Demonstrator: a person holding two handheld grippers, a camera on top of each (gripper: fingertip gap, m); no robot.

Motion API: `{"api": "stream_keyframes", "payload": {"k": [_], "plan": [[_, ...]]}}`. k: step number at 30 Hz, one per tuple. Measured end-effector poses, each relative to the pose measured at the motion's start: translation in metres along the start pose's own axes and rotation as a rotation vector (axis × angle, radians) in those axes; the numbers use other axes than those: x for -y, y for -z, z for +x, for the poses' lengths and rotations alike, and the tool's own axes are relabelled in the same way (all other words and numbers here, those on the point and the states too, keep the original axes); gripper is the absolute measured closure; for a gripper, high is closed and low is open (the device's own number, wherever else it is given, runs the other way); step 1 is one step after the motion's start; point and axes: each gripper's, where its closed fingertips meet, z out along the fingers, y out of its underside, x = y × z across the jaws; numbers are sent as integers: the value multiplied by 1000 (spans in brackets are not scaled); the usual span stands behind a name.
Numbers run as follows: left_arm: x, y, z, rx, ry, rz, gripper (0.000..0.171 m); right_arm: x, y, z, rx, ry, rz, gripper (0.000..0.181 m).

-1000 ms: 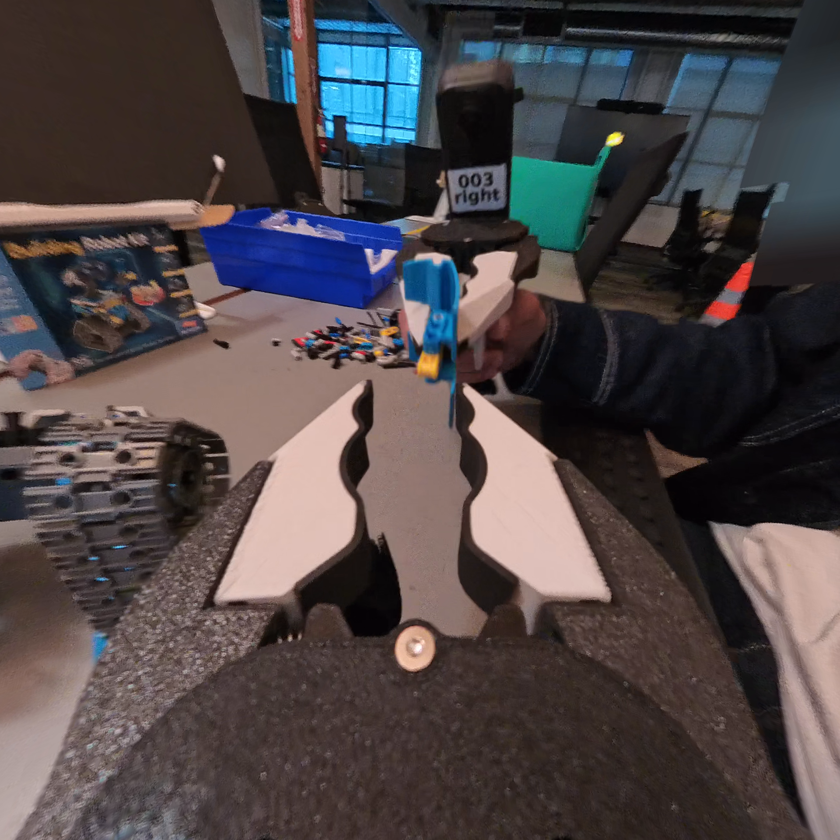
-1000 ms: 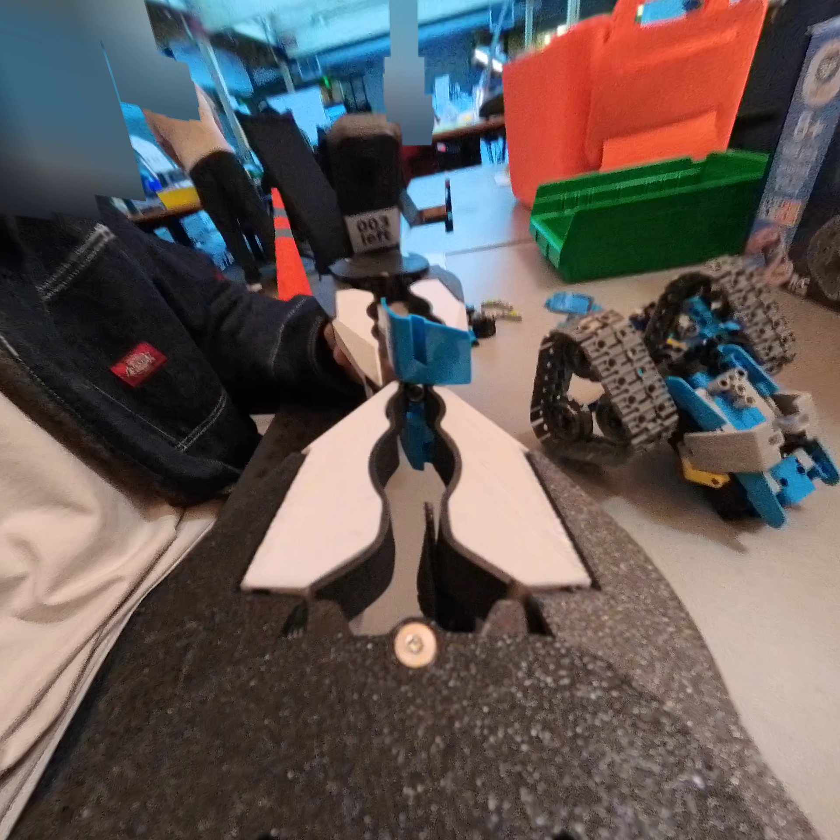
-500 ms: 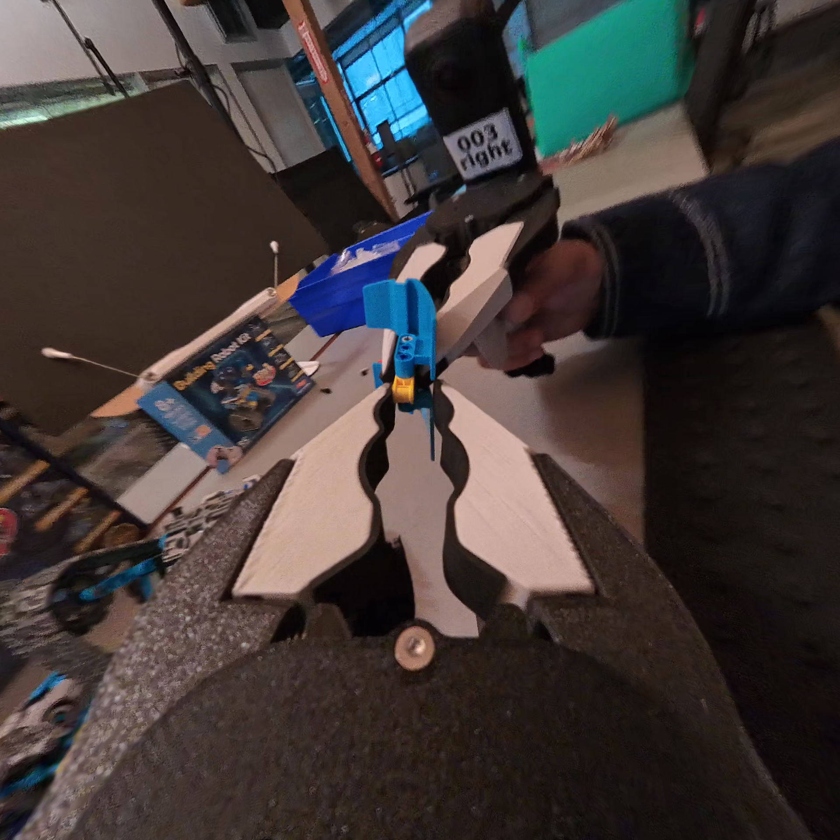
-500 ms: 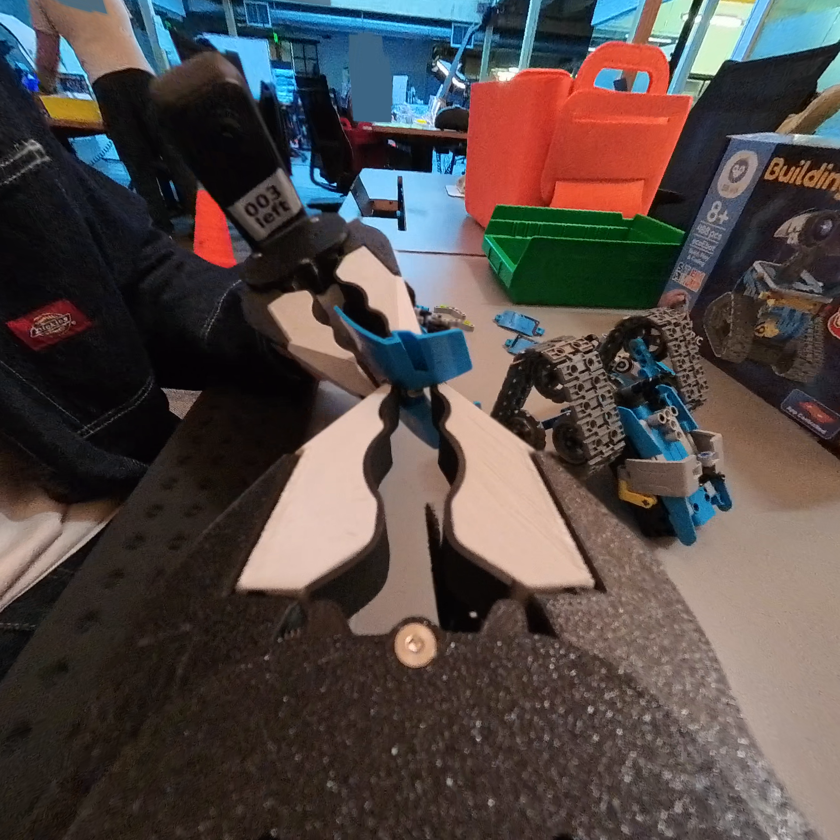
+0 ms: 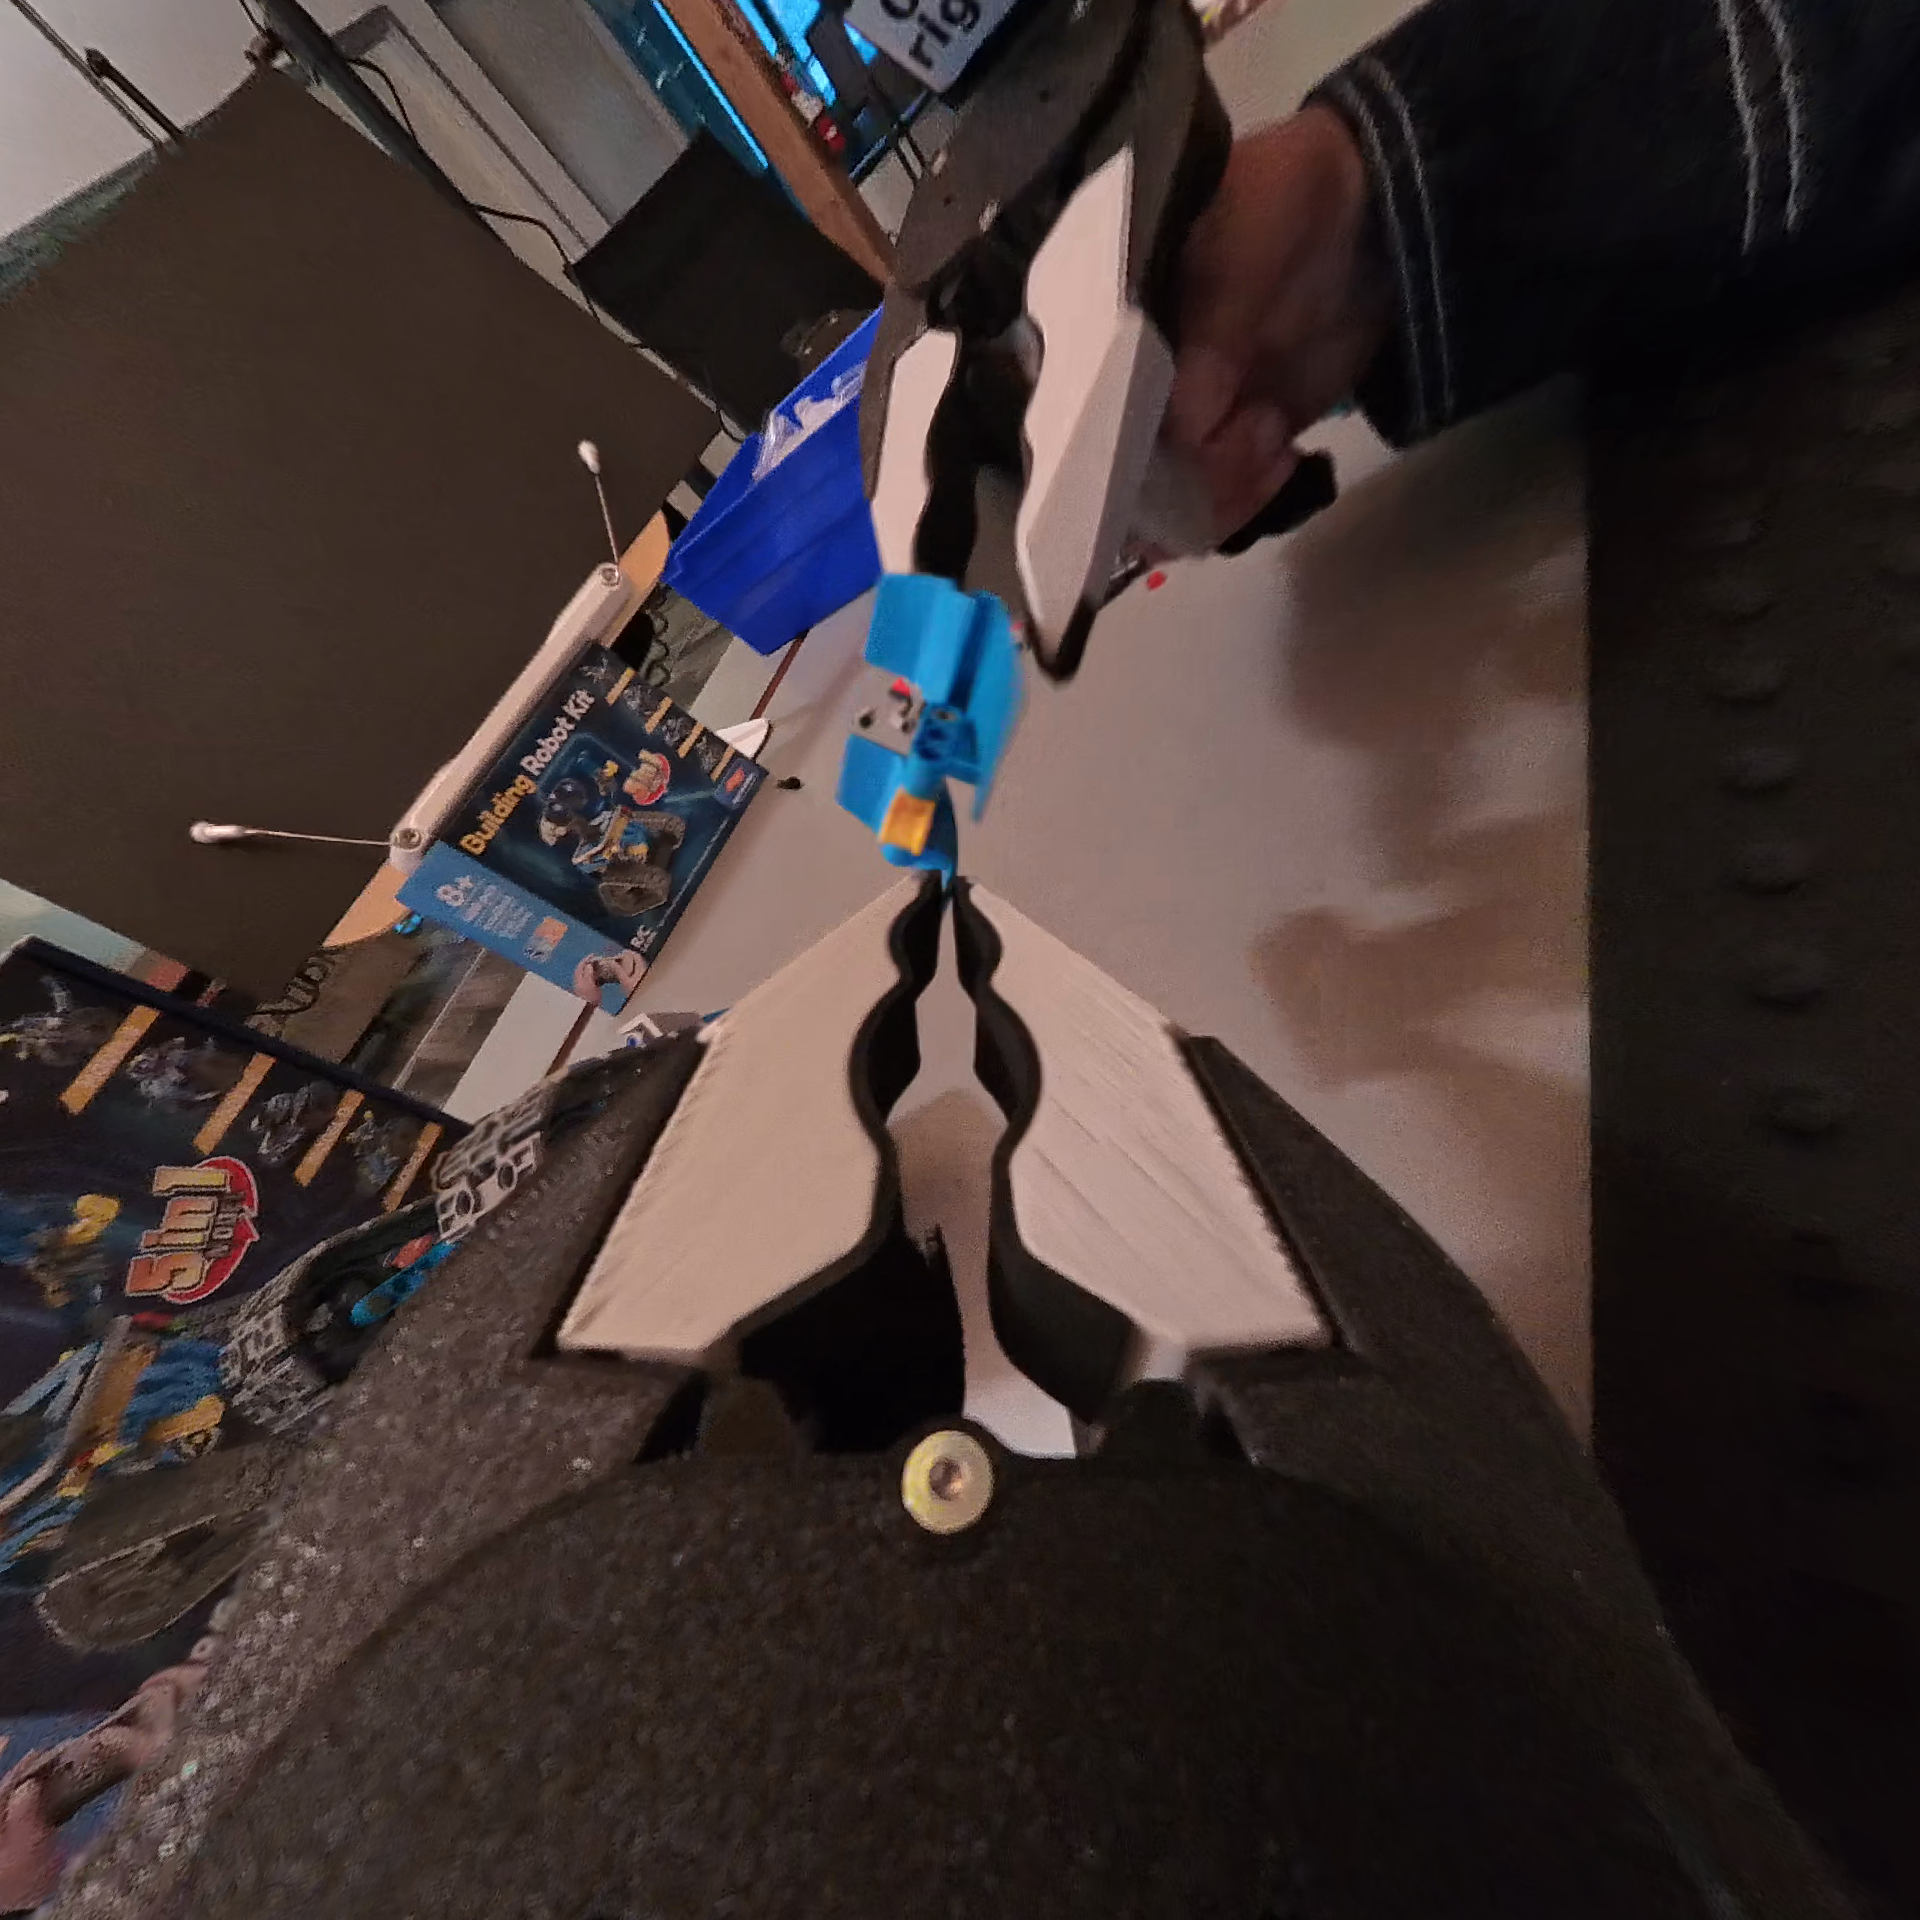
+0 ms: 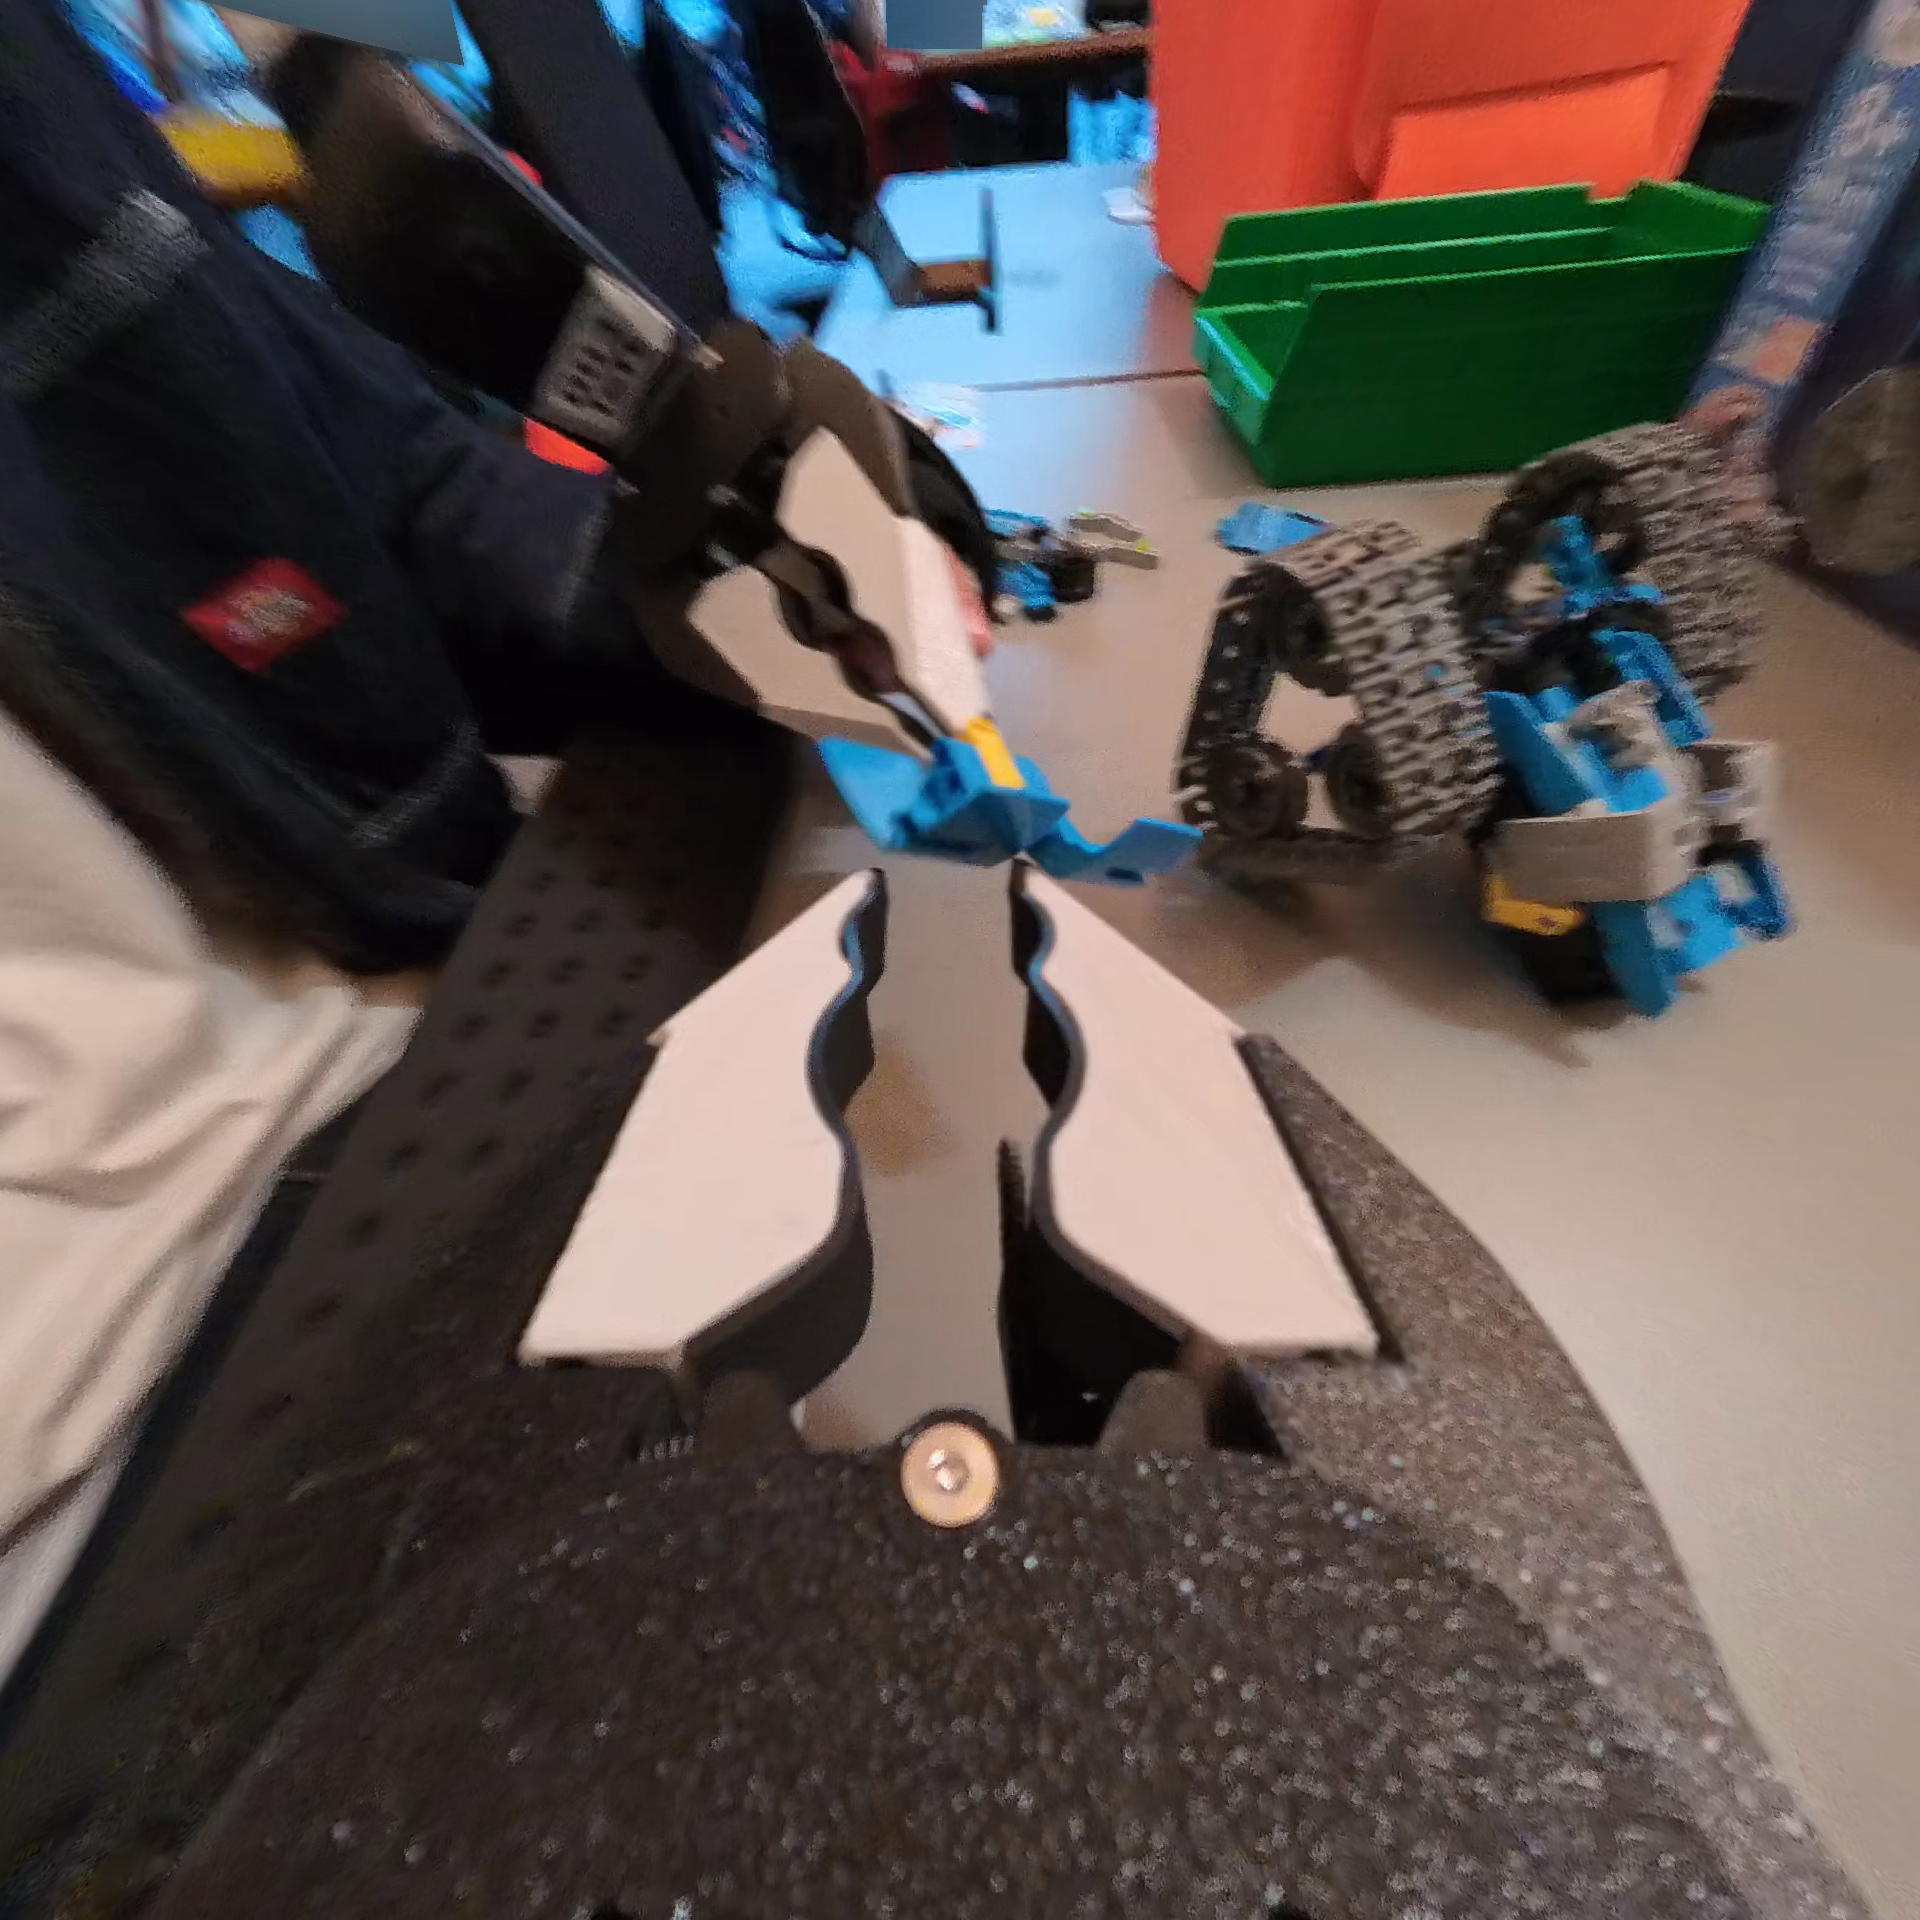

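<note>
A small blue brick assembly with a yellow bit (image 5: 935,717) hangs in the air above the grey table (image 5: 1195,831). My left gripper (image 5: 948,883) is shut on its lower end, tips almost touching. In the right wrist view the left gripper (image 6: 940,727) comes in from the upper left and pinches the blue assembly (image 6: 977,810). My right gripper (image 6: 945,883) is open, and the assembly sits just past its fingertips, not between them. The right gripper (image 5: 997,613) also shows in the left wrist view, held by a hand (image 5: 1247,343), right above the piece.
A tracked toy vehicle of grey and blue bricks (image 6: 1455,707) lies on the table to the right. Behind it are a green bin (image 6: 1455,343) and an orange case (image 6: 1403,125). Loose pieces (image 6: 1070,540), a kit box (image 5: 582,821), a blue bin (image 5: 790,520) and a black perforated board (image 6: 582,935) are around. About 4 centimeters separates my left fingertips from my right.
The left gripper has shut on the blue assembly. The right gripper, shut on it before, has opened and drawn back a little. The left view has tilted further.
</note>
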Motion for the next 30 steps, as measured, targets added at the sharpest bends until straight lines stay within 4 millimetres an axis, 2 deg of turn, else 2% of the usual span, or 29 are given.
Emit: {"api": "stream_keyframes", "payload": {"k": [1, 5, 7, 10, 13, 16, 19, 20, 22, 24, 26, 29, 30], "plan": [[-1, -1, 1, -1, -7, -8, 171, 1, 5, -4, 36, -39, 26, 165], [-8, -4, 5, -21, 6, -43, 171, -15, 16, 12, -84, -72, 1, 161], [-12, -6, 6, -20, -22, -71, 171, -16, 21, 22, -158, -121, 27, 159], [-26, -12, 21, -82, -42, -147, 171, -28, 18, 29, -245, -199, 2, 156], [-40, -15, 37, -172, -2, -208, 171, -52, 11, 28, -322, -170, -125, 154], [-50, -17, 49, -226, -9, -263, 171, -62, 4, 14, -288, -197, -163, 154], [-53, -17, 61, -290, 28, -279, 170, -68, 0, 13, -292, -171, -208, 155], [-50, -16, 62, -307, 66, -265, 167, -69, -2, 12, -288, -168, -215, 155], [-40, -14, 61, -348, 190, -216, 149, -70, -3, 11, -279, -167, -220, 155], [-32, -14, 48, -341, 337, -170, 143, -69, -3, 12, -285, -166, -217, 157], [-37, -18, 46, -364, 430, -198, 134, -66, -3, 11, -272, -172, -203, 158], [-46, -29, 51, -381, 395, -262, 136, -68, -8, 9, -249, -177, -218, 160], [-48, -32, 54, -396, 384, -277, 144, -69, -9, 8, -245, -171, -228, 160]]}}
